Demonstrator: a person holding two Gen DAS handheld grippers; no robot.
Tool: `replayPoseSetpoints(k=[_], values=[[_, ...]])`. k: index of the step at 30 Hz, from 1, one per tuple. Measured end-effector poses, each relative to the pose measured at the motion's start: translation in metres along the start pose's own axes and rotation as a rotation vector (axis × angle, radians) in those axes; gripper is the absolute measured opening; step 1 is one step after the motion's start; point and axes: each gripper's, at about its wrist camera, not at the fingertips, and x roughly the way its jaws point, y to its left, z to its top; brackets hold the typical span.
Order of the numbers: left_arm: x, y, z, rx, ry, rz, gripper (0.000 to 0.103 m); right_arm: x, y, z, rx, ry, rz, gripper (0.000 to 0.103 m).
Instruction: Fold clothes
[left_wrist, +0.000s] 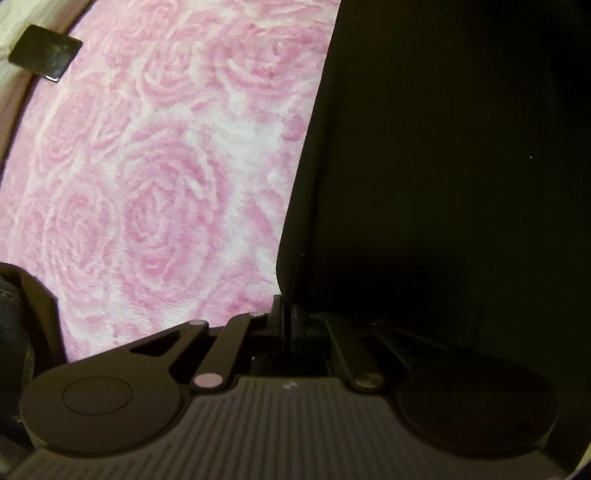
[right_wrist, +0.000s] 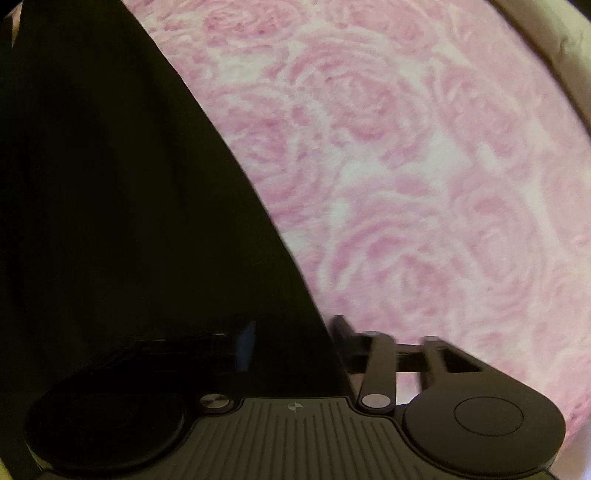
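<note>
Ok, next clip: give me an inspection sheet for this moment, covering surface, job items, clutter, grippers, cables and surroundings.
Surface: pink rose-pattern blanket, plush, covers most of both views.
Job's things: one black garment, filling the right of the left wrist view and the left of the right wrist view.
Clutter: small dark square object at the blanket's far left edge; identity unclear.
Grippers: left hand-held gripper shut on the garment's edge; right hand-held gripper fingers meet the garment's edge, but blur and the cloth hide the grip.
Cables: nothing seen.
Surroundings: pale edge beyond the blanket; too blurred to identify.
</note>
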Motion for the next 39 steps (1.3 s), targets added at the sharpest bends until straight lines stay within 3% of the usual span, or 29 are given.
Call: replayPoseSetpoints(k=[2, 4, 7, 12, 16, 19, 21, 25, 28, 32, 33, 34, 35, 36, 37, 39], values=[[-0.004, -0.003, -0.001, -0.016, -0.010, 0.021, 0.000, -0.002, 0.003, -0.002, 0.008, -0.007, -0.011, 0.009], [-0.011, -0.001, -0.004, -0.035, -0.024, 0.046, 0.000, -0.009, 0.008, -0.006, 0.024, -0.029, -0.042, 0.006], [-0.031, -0.001, -0.004, -0.047, -0.056, 0.091, 0.001, -0.028, 0.021, -0.016, 0.038, -0.086, -0.118, 0.004], [-0.093, -0.017, -0.010, -0.058, -0.146, 0.231, 0.001, -0.081, 0.067, -0.044, 0.082, -0.216, -0.325, 0.004], [-0.154, -0.082, -0.029, -0.037, -0.208, 0.347, 0.001, -0.128, 0.150, -0.093, 0.123, -0.337, -0.565, 0.004], [-0.181, -0.152, -0.045, -0.038, -0.211, 0.369, 0.001, -0.145, 0.228, -0.145, 0.145, -0.380, -0.700, 0.004], [-0.180, -0.202, -0.055, -0.062, -0.188, 0.329, 0.001, -0.136, 0.281, -0.182, 0.176, -0.382, -0.724, 0.004], [-0.137, -0.297, -0.065, -0.042, -0.118, 0.233, 0.001, -0.078, 0.360, -0.244, 0.235, -0.352, -0.667, 0.004], [-0.106, -0.339, -0.069, -0.036, -0.093, 0.282, 0.001, -0.034, 0.391, -0.277, 0.231, -0.361, -0.650, 0.004], [-0.088, -0.356, -0.069, -0.072, -0.103, 0.383, 0.001, -0.010, 0.409, -0.288, 0.211, -0.456, -0.761, 0.005], [-0.085, -0.359, -0.069, -0.069, -0.105, 0.402, 0.001, -0.007, 0.410, -0.289, 0.214, -0.477, -0.780, 0.007], [-0.082, -0.362, -0.069, -0.064, -0.108, 0.422, 0.001, -0.006, 0.411, -0.289, 0.224, -0.496, -0.800, 0.025], [-0.080, -0.364, -0.070, -0.061, -0.113, 0.440, 0.001, -0.007, 0.411, -0.291, 0.238, -0.513, -0.832, 0.061], [-0.077, -0.364, -0.069, -0.059, -0.119, 0.458, 0.001, -0.008, 0.411, -0.294, 0.256, -0.534, -0.877, 0.077], [-0.074, -0.365, -0.068, -0.055, -0.125, 0.476, 0.001, -0.011, 0.408, -0.298, 0.276, -0.556, -0.909, 0.083], [-0.070, -0.370, -0.072, -0.039, -0.141, 0.514, 0.001, -0.015, 0.399, -0.305, 0.292, -0.562, -0.905, 0.083]])
